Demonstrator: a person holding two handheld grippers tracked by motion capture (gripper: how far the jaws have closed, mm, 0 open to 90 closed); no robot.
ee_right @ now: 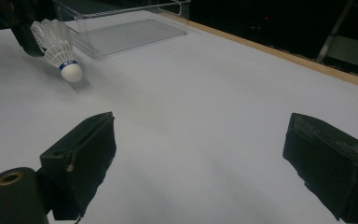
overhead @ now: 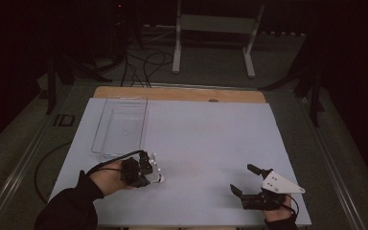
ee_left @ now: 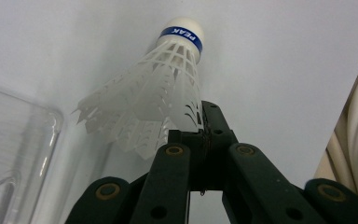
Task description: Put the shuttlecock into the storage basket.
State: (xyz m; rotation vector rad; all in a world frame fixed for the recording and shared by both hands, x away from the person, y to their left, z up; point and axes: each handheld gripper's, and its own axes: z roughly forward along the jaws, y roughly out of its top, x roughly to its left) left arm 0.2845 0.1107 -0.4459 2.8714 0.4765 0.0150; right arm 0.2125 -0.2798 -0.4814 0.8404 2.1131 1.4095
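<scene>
I've got the left gripper (overhead: 143, 168) low over the near-left part of the white table (overhead: 211, 143), and its jaws are clamped on the feathered skirt of a white plastic shuttlecock (ee_left: 161, 88). In the left gripper view the jaws meet tight on the skirt's edge, the cork nose with its blue band pointing away from the camera, toward the table surface. From the right gripper view I see that same shuttlecock off at the top left, nose angled down and just above the table, a faint shadow under it.

Just beyond my left hand (overhead: 109, 176) sits a clear plastic tray (overhead: 120, 125), long side running away from me, near the left edge of the table; its near corner shows at the left in the left gripper view.

My right gripper (overhead: 245, 179) rests well apart, at the near-right corner, jaws spread wide with nothing between them, only bare table visible in the gap. Its grey three-cornered plate faces up.
</scene>
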